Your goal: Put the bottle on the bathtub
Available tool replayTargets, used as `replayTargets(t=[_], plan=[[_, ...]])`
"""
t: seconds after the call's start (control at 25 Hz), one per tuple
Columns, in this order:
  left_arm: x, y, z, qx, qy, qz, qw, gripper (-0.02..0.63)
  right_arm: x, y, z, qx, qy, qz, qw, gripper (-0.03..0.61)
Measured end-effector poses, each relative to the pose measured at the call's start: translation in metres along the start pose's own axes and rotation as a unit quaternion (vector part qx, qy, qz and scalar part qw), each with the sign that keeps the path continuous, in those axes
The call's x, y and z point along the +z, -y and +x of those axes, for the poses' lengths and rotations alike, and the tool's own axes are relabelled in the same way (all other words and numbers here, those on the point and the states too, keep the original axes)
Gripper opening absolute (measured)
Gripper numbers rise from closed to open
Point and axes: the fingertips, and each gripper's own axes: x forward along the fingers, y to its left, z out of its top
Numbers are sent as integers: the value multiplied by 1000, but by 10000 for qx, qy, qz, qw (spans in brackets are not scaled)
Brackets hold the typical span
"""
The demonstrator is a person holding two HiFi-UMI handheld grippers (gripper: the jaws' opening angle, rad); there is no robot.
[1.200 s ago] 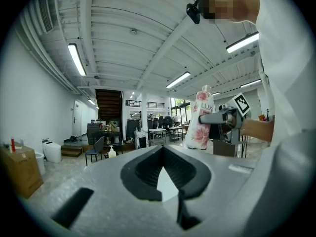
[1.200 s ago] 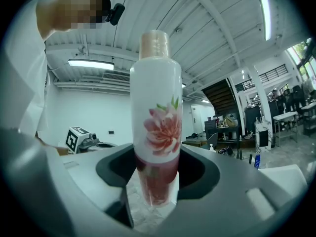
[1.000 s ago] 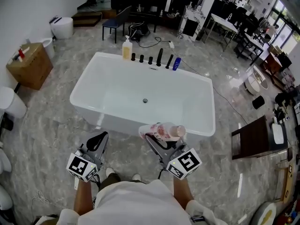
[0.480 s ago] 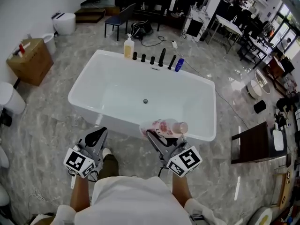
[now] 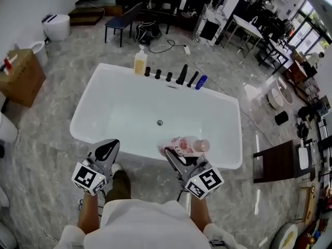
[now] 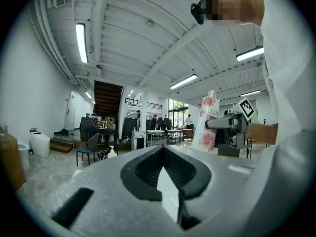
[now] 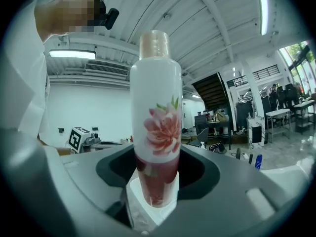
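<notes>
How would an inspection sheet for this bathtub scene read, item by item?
Surface: white bathtub, nothing in it but the drain.
Job's things: bottle, held on its side over the near rim, not yet set down.
Clutter: soap bottle, black fittings and blue bottle along the far rim.
Grippers: right tool shut on the bottle; left tool shut, holding nothing.
Cables: black cable on the floor behind the tub.
Surroundings: grey floor, box, chair, toilet.
</notes>
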Motion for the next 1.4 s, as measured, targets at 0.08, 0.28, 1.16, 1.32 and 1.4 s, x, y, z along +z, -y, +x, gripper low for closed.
replayTargets(t=[0.08,0.28,1.16,1.32,1.4], plan=[[9,-61,11,-72,-19,39,10000,3,13,7,62,-54,6,-16,10000,246],[23,-165,26,-100,-19,70,9999,3,35,7,156,9,72,-44,10000,247],[24,-225,125,261,-170,-23,9995,3,34,96,259,617,-180,15,9979,247],[13,-232,135,164,-239,-60,9996,3,30,108,274,577,-230,-13,9981,246],[5,-242,138,126,-261,-135,9995,3,27,114,287,535,-292,-81,9981,246]])
